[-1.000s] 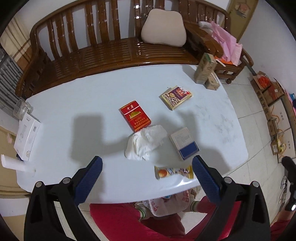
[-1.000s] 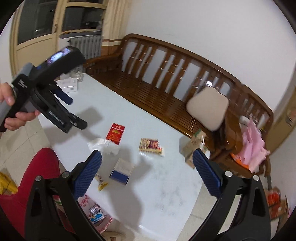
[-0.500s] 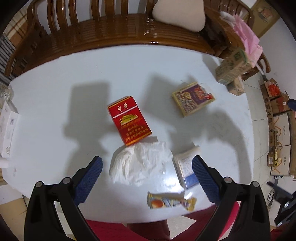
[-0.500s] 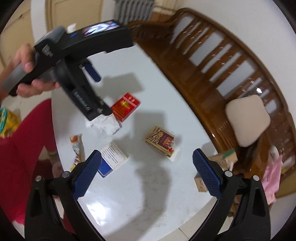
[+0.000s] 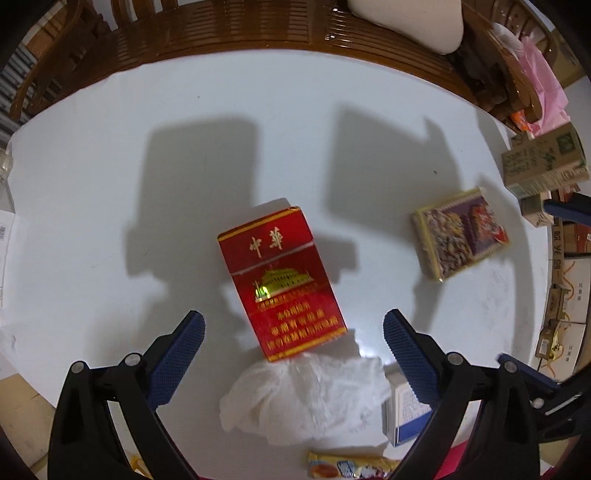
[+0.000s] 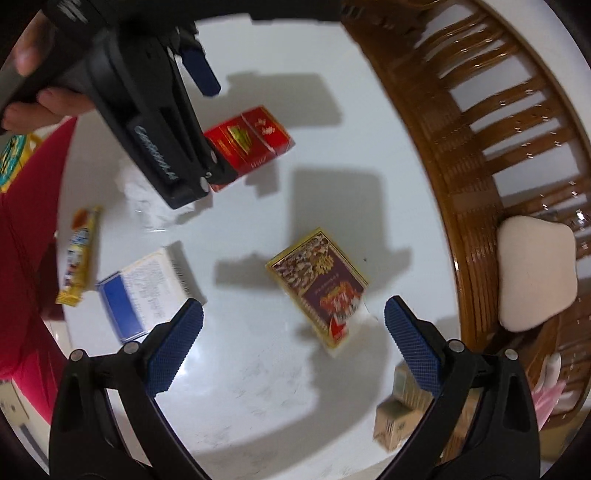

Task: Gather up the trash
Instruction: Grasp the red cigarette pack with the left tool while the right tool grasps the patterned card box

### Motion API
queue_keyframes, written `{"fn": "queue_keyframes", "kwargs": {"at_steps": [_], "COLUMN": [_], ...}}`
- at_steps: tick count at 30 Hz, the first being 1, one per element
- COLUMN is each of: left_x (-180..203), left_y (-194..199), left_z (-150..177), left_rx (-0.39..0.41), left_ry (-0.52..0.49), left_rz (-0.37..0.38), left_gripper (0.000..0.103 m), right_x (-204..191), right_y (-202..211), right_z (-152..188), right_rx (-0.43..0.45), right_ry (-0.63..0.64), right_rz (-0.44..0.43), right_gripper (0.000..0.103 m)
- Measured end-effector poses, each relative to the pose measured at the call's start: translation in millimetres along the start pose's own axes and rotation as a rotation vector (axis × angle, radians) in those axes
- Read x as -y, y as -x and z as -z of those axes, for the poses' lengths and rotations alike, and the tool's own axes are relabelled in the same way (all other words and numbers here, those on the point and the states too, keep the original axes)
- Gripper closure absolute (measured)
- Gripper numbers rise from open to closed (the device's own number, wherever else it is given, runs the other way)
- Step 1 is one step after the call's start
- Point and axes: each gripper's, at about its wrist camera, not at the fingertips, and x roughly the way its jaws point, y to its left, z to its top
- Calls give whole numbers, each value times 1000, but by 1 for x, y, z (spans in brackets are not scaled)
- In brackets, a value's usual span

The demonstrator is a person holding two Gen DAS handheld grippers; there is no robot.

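Grippers first: the left gripper (image 5: pixel 293 336) hangs over the white table (image 5: pixel 110 184) with its blue-padded fingers (image 5: pixel 177 354) spread wide and nothing between them. Nearest its camera, at the table's near edge, lies a yellow snack wrapper (image 5: pixel 347 467). Just beyond it sits a crumpled white tissue (image 5: pixel 306 395), between the two fingers in the view. A white and blue box (image 5: pixel 402 413) lies just beside the tissue on its right, partly hidden by the right finger. A red cigarette pack (image 5: pixel 280 280) lies flat beyond the tissue, its near end touching or overlapping the tissue's edge. A patterned box with a gold rim (image 5: pixel 460 230) lies further right, well apart from the red pack. Cardboard cartons (image 5: pixel 543 162) stand at the table's far right edge. A wooden bench (image 5: pixel 258 33) with a pale cushion (image 5: pixel 410 22) runs behind the table.

The right gripper (image 6: pixel 293 334) is likewise spread wide and empty, above the table. The patterned box (image 6: pixel 317 284) lies nearest, between its fingers in the view. The white and blue box (image 6: pixel 142 290) lies to the left, the snack wrapper (image 6: pixel 77 254) beyond it near the table edge. Further off, the left gripper, held in a hand (image 6: pixel 44 99), hovers over the tissue (image 6: pixel 144 199) and the red pack (image 6: pixel 251 140). Red clothing (image 6: pixel 26 240) shows at the left.
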Motion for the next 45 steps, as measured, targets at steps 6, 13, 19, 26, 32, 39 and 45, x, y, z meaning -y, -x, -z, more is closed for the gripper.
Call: {"fn": "queue_keyframes", "kwargs": {"at_steps": [6,13,19,26,32,39,45], "left_x": [-8,-13,-14,-6,-3,-12,-21], "left_y": [-16,-25,-29,-36,-32,-26,-18], "left_z": [-6,-7,-6,-9,-9,-8,-5], "left_rx": [-18,-29,-18,-29,-2,24,77], "left_ry": [16,25,32,3,-20,-19,-2], "left_rz": [5,24,40,13,-31,-16,-29], "left_gripper": [8,8,8,16,37,42,42], "right_x": [5,17,18,20,20,27,20], "right_y": [-43,-67,-79,-80,-74,-71,-60], "right_z": [-14,-19,-11,-2,8,20,28], "right_rx": [-76,-95,-111,-85,-68,-55,-9], "right_ry": [63,38,-19,-111,-213,-477,-640], "right_rz": [-44,-68,-88,-80,-50,74,152], "right_gripper": [7,17,28,30,31,32,37]}}
